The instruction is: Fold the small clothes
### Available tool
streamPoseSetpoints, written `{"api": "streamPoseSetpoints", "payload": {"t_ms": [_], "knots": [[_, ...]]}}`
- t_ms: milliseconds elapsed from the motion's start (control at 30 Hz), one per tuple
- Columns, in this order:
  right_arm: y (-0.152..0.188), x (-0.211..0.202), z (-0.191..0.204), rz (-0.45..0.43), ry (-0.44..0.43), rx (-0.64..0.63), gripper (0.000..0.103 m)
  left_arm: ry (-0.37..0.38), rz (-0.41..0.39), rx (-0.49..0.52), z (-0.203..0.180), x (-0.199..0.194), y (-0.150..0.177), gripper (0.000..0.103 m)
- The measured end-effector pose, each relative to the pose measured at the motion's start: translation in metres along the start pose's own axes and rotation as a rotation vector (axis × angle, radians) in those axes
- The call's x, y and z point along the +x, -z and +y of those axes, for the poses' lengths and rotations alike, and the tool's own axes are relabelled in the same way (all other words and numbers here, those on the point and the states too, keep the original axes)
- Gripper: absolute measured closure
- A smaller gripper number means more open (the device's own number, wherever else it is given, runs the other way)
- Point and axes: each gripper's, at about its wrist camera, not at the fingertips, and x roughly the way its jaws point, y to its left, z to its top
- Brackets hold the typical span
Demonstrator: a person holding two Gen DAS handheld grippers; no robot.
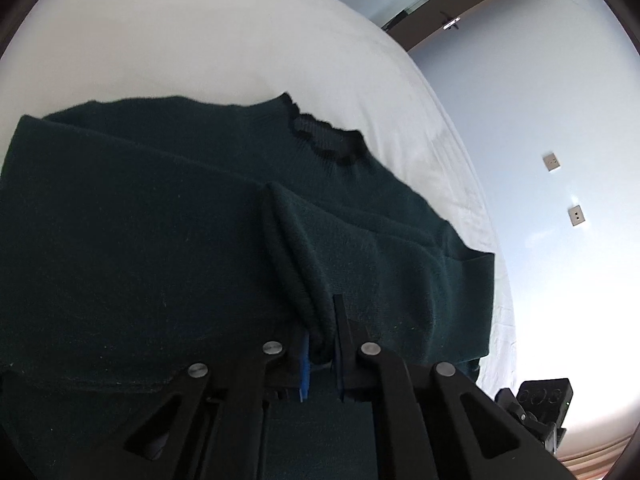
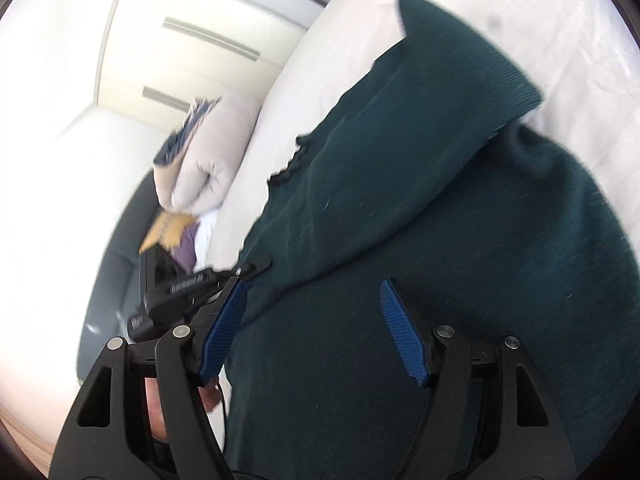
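Left jaws: left gripper point(image 1: 320, 344) nearly closed, pinching a raised fold of the sweater point(image 1: 160, 240).
Right jaws: right gripper point(image 2: 320, 328) spread wide, holding nothing; sweater point(image 2: 440, 240) lies between and ahead of the pads.
Sweater: dark green, on white bed point(image 1: 180, 40); collar ahead of left jaws.
Edges: hem right of left jaws; bare bed beyond collar.

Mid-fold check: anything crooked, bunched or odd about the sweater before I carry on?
Slightly. The dark green sweater on the white bed has a bunched ridge of fabric where the left gripper pinches it. The right gripper is open above the cloth. No damage visible.
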Motion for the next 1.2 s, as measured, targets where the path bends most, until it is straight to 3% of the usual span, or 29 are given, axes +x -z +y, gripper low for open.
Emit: {"api": "streamPoseSetpoints", "payload": {"t_ms": [233, 400, 500, 767, 967, 1200], "knots": [[-0.035, -0.017, -0.04, -0.106, -0.07, 0.185, 0.035, 0.013, -0.183, 0.0, 0.029, -0.051, -0.001, 0.095], [-0.059, -0.018, -0.058, -0.163, -0.101, 0.284, 0.035, -0.042, -0.133, -0.057, 0.075, -0.04, 0.013, 0.095], [-0.069, -0.017, -0.065, -0.184, -0.109, 0.314, 0.035, -0.026, -0.124, -0.078, 0.093, -0.032, 0.022, 0.095], [-0.074, -0.004, -0.053, -0.133, -0.038, 0.267, 0.034, -0.037, -0.123, -0.054, 0.087, -0.034, 0.027, 0.095], [-0.096, -0.011, -0.067, -0.206, 0.018, 0.275, 0.039, -0.029, -0.12, -0.055, 0.086, -0.028, 0.028, 0.094], [-0.089, -0.008, -0.059, -0.142, 0.023, 0.233, 0.039, -0.026, -0.119, -0.064, 0.081, -0.031, 0.029, 0.089]]}}
